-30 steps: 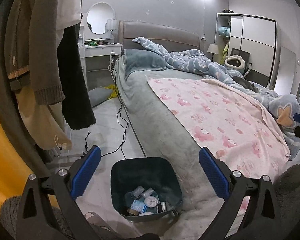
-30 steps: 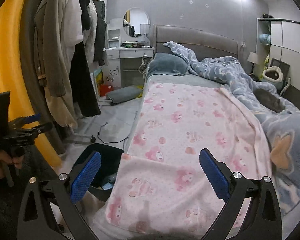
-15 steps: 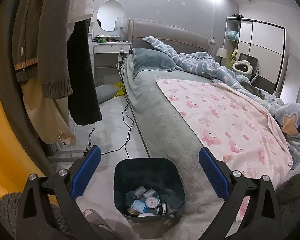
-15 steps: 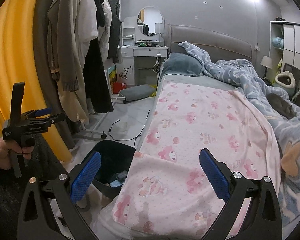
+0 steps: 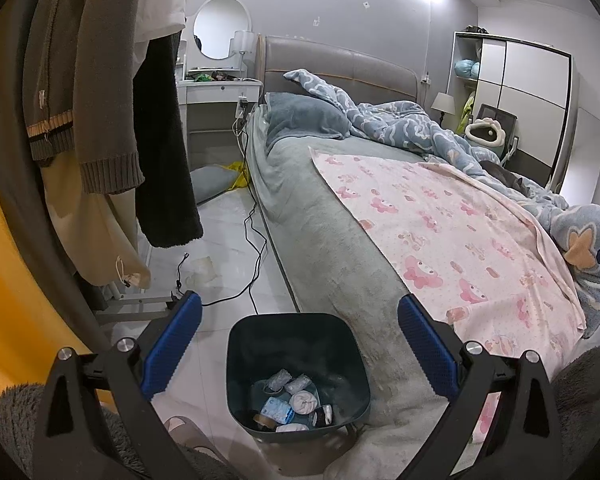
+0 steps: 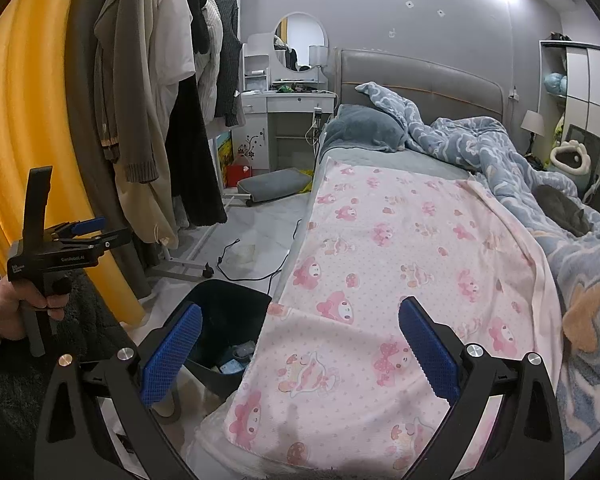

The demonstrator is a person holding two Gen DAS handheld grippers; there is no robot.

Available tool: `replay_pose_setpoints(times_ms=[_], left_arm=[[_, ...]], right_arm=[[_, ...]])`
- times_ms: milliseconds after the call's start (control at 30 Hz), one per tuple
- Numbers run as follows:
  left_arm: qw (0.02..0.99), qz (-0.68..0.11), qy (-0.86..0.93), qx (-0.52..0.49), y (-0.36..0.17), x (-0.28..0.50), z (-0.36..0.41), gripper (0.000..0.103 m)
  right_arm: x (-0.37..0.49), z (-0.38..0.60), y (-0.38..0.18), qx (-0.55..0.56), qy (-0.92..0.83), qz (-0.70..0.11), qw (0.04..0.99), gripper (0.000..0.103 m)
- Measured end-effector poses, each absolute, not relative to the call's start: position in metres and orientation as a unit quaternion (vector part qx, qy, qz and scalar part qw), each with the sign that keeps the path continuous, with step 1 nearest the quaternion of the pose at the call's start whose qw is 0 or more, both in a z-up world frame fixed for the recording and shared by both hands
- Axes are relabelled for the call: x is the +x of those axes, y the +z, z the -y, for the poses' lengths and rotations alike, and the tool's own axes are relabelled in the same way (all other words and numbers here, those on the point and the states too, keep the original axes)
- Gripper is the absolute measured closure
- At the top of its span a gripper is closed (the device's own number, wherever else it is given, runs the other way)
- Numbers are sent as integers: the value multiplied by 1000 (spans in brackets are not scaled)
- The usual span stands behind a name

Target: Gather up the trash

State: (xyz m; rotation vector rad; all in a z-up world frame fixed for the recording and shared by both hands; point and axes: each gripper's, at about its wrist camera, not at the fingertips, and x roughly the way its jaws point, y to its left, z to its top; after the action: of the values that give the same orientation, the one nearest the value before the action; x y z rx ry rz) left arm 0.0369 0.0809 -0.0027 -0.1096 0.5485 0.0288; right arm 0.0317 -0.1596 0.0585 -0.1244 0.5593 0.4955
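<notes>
A dark teal trash bin (image 5: 298,364) stands on the floor by the bed's foot corner, holding several wrapped scraps and a blue packet (image 5: 277,409). My left gripper (image 5: 299,340) is open and empty, hovering above the bin. In the right wrist view the bin (image 6: 224,316) is partly hidden by the pink blanket (image 6: 400,272). My right gripper (image 6: 299,340) is open and empty over the blanket's near edge. The left gripper also shows in the right wrist view (image 6: 88,232), held in a hand. A pale crumpled wrapper (image 5: 203,270) lies on the floor by the cable.
The bed (image 5: 332,240) with grey sheet fills the right side. A clothes rack with hanging coats (image 5: 100,100) and a yellow curtain (image 6: 24,120) stand left. A black cable (image 5: 252,248) runs across the tiled floor. A grey cushion (image 6: 272,184) lies near the white dresser (image 6: 288,120).
Both views have shifted a little rightward and back over the last second; the bin sits more centred under my left gripper. Both grippers stay open and empty.
</notes>
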Motion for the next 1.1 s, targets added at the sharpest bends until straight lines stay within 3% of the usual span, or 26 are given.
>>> replay_pose_setpoints(times_ms=[1100], left_arm=[[960, -273, 10, -55, -5, 37, -78, 3]], right_arm=[[32, 161, 58, -59, 242, -274, 929, 3]])
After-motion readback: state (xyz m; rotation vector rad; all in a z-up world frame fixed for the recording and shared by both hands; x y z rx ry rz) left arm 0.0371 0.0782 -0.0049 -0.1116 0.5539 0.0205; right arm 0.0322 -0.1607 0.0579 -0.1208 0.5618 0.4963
